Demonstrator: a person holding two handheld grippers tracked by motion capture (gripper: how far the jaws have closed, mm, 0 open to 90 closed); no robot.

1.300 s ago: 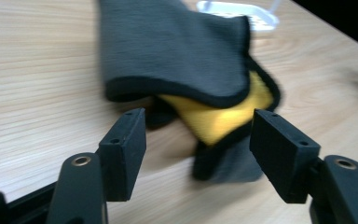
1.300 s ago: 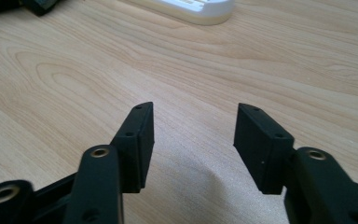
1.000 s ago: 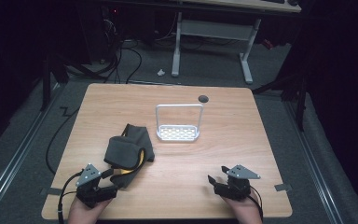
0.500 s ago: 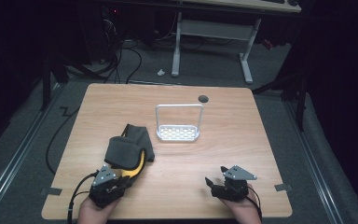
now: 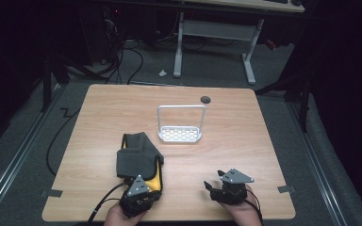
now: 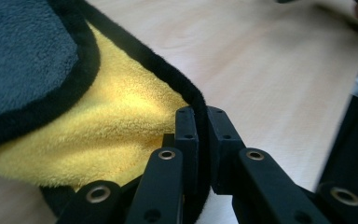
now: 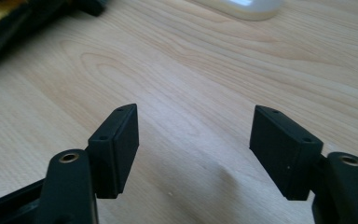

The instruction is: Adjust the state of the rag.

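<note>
The step in hand looks like the first grasp on the cloth: the left gripper point(image 6: 200, 135) has its jaws pinched together on the black-piped edge of the folded towel point(image 6: 98, 116), at a rounded corner nearest the person. In the high view that left gripper point(image 5: 139, 190) sits at the near edge of the counter point(image 5: 245, 141), right at the towel's point(image 5: 136, 157) closest end. The right gripper point(image 7: 193, 140) hovers low over bare wood with its jaws spread wide and nothing between them; in the high view the right gripper point(image 5: 228, 186) is well apart from the cloth, off to its right.

The next move probably calls for lifting or drawing that pinched corner to open or turn the fold, with the free gripper coming across to take a second corner (a thick plush hem may slip from a shallow pinch, so the hold wants to stay deep).

The towel is soft and fleecy, dark grey on the upper face, bright yellow on the inner one, bordered in black, lying folded on the near left part of the counter. Farther back, near the middle, stands a small white rack point(image 5: 180, 125) with a wire hoop.
</note>
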